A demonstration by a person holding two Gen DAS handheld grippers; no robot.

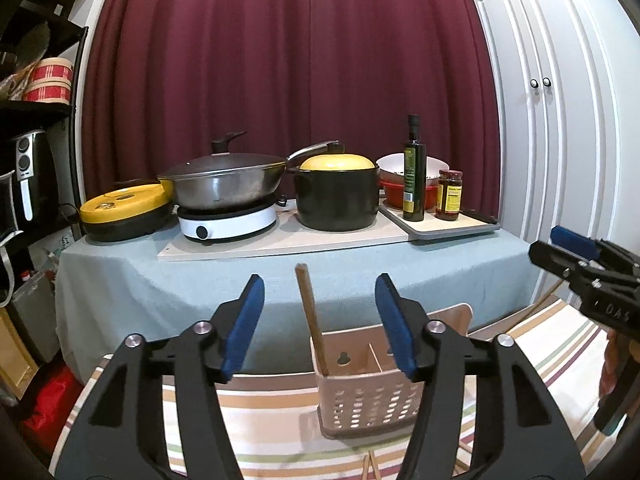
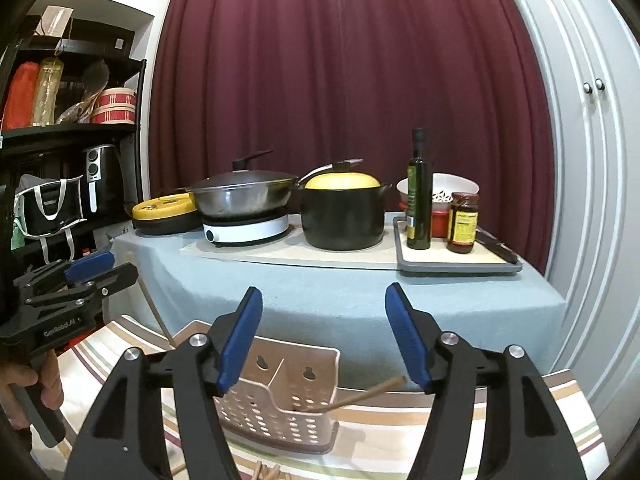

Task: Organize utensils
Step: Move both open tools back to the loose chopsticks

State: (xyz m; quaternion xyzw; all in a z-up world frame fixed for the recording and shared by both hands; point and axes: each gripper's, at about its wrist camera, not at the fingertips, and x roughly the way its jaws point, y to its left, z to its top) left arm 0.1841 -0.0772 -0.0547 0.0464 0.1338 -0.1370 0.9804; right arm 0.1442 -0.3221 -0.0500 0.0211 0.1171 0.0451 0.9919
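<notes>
A beige perforated utensil caddy [image 1: 368, 400] [image 2: 280, 412] stands on a striped cloth [image 1: 280, 420]. One wooden stick [image 1: 310, 312] [image 2: 360, 394] leans inside it, with its top sticking out above the rim. My left gripper [image 1: 320, 284] is open above and just in front of the caddy, holding nothing. My right gripper [image 2: 324, 292] is also open and empty over the caddy. Each gripper shows at the edge of the other's view: the right gripper [image 1: 576, 248] and the left gripper [image 2: 92, 268], which a hand [image 2: 24, 384] holds. Loose wooden sticks [image 2: 268, 472] [image 1: 370, 468] lie at the near edge.
Behind the caddy is a table with a blue-grey cloth [image 1: 200, 280]. On it are a lidded wok [image 1: 224, 184] on a white cooker, a black pot with a yellow lid [image 1: 338, 196], an oil bottle [image 1: 414, 168] and a jar [image 1: 449, 196]. A shelf stands at the left and white cupboard doors [image 1: 560, 100] at the right.
</notes>
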